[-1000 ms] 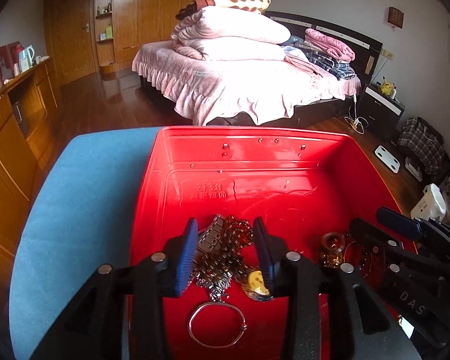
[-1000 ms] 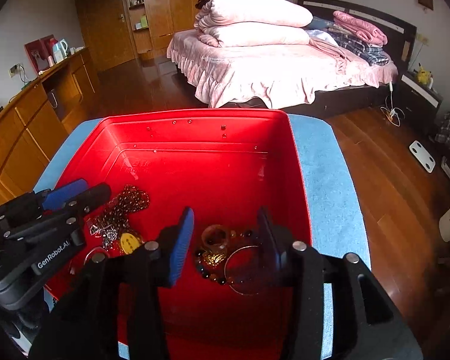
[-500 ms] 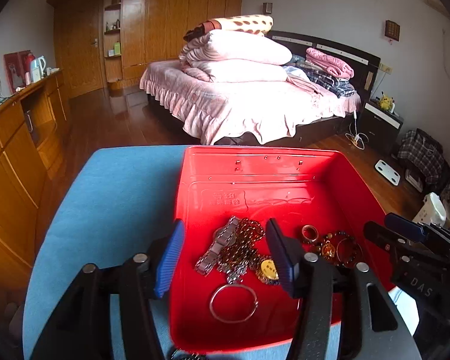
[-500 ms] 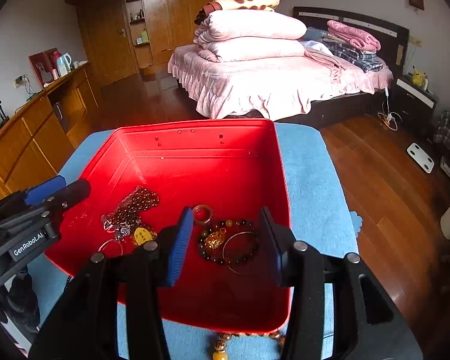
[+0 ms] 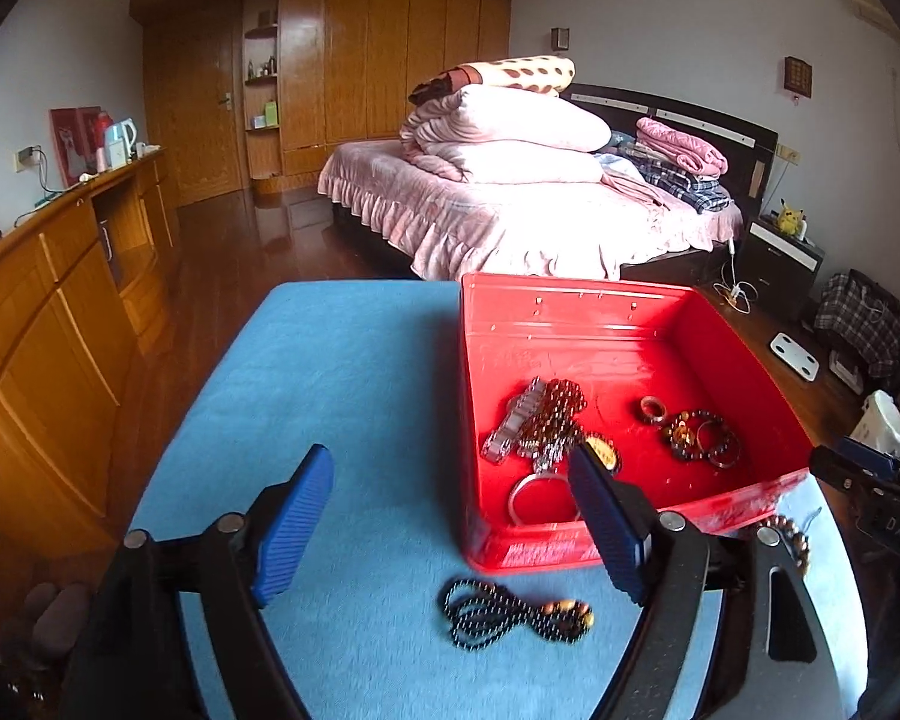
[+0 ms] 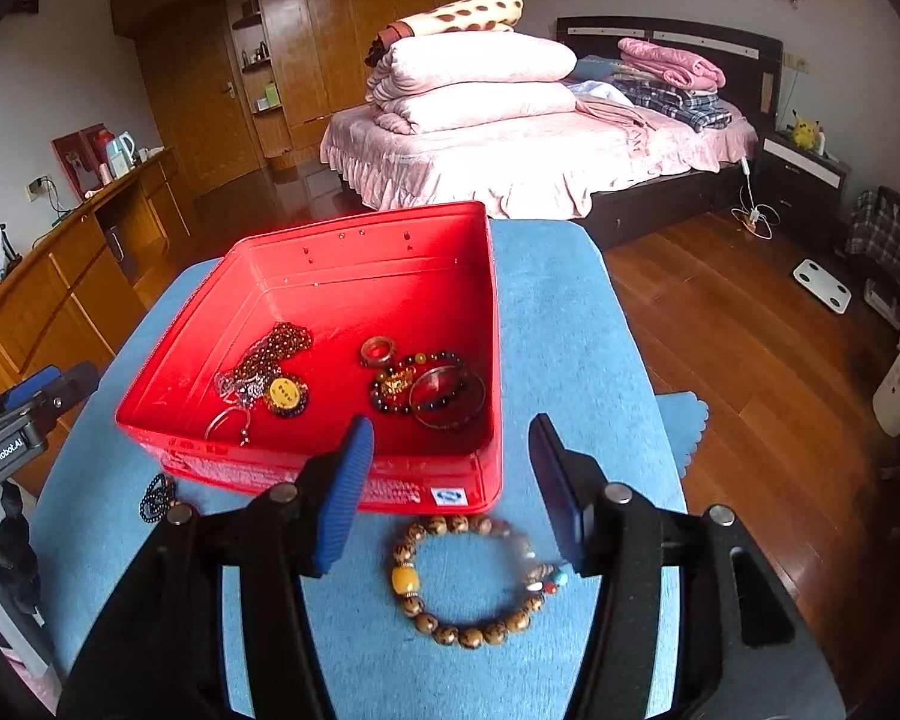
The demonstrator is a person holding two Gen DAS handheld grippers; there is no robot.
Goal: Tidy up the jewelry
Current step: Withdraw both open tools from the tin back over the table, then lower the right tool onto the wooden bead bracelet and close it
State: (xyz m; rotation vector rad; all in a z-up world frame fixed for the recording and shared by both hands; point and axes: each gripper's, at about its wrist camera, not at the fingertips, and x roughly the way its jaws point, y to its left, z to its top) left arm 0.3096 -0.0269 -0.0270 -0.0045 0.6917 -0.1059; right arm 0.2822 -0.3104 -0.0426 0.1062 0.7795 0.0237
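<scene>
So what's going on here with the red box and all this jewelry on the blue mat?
A person with a handheld gripper in each hand is sorting jewelry into a red bin. Several pieces already lie inside. Two remain on the blue mat: a black beaded necklace in front of the open left gripper, and a wooden bead bracelet in front of the open right gripper. Neither gripper holds anything.
</scene>
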